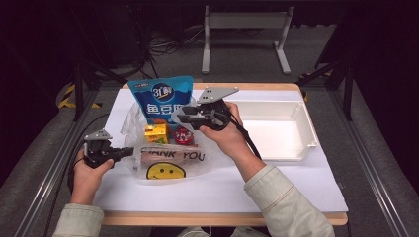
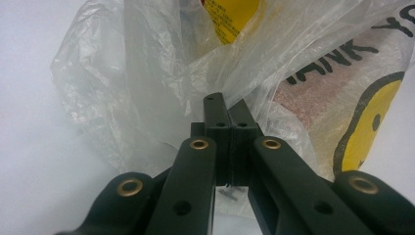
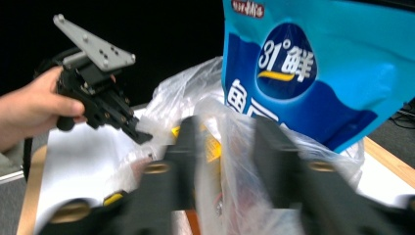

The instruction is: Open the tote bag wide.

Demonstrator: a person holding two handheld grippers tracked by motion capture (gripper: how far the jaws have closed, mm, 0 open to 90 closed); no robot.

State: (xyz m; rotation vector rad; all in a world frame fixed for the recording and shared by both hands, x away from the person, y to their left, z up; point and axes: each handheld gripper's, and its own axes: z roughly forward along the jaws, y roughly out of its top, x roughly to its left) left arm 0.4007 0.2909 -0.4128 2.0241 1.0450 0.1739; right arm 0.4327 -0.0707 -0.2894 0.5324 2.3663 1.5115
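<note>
A clear plastic bag with a smiley face and "THANK YOU" print lies on the white sheet. A blue snack pouch stands upright in its mouth, beside a yellow box and a red round tin. My left gripper is shut on the bag's left edge; the film bunches around the closed tips. My right gripper is at the bag's far rim by the pouch. Its blurred jaws stand apart with bag film between them. The left gripper shows beyond.
A white tray sits on the table's right side. The white sheet covers the wooden tabletop. A metal frame and cables are on the floor behind the table.
</note>
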